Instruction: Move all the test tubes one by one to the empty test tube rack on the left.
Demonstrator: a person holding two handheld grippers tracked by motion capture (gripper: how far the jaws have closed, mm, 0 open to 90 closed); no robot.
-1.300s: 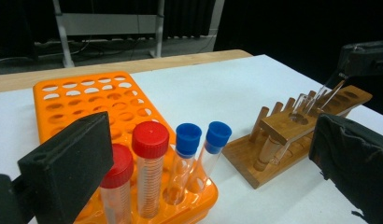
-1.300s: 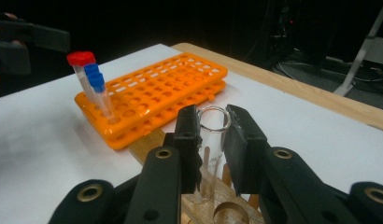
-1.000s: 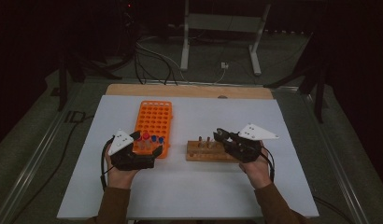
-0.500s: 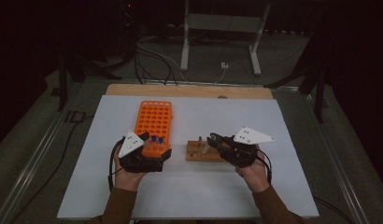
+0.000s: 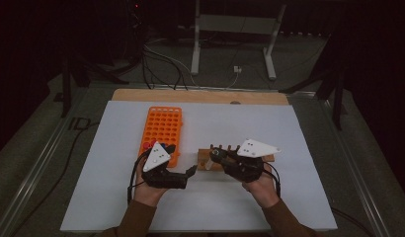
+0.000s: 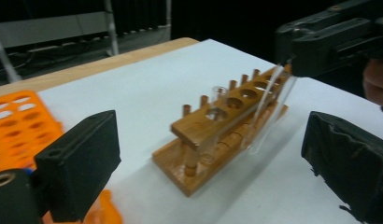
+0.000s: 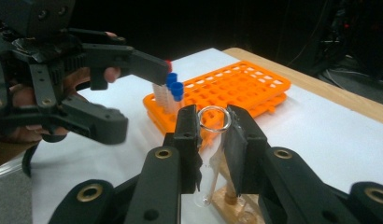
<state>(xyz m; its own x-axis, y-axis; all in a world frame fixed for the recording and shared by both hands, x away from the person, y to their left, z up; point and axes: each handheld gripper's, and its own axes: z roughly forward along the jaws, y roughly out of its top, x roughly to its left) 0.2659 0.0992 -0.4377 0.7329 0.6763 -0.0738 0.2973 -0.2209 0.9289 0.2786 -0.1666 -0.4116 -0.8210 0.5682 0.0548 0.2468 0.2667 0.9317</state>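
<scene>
My right gripper (image 7: pixel 213 135) is shut on a clear glass test tube (image 7: pixel 211 161), which hangs tilted over the left end of a wooden tube rack (image 5: pixel 204 160). From the left gripper view the same tube (image 6: pixel 269 112) slants down beside the rack (image 6: pixel 199 123) under the right gripper (image 6: pixel 294 58). My left gripper (image 5: pixel 190 172) sits just left of the rack, pointing at it. Its jaws have just been closing a little but still stand wide apart, with nothing between them. Another clear tube (image 6: pixel 219 95) seems to stand in the rack.
An orange tube rack (image 5: pixel 162 129) lies behind the left hand, with a few blue-capped tubes (image 7: pixel 173 95) at its near end. Everything rests on a white sheet (image 5: pixel 299 133) over a wooden board (image 5: pixel 200 95). Stands and cables lie on the floor beyond.
The left gripper has left the orange rack and moved right toward the wooden rack. The right gripper has carried the tube leftward to the rack's left end.
</scene>
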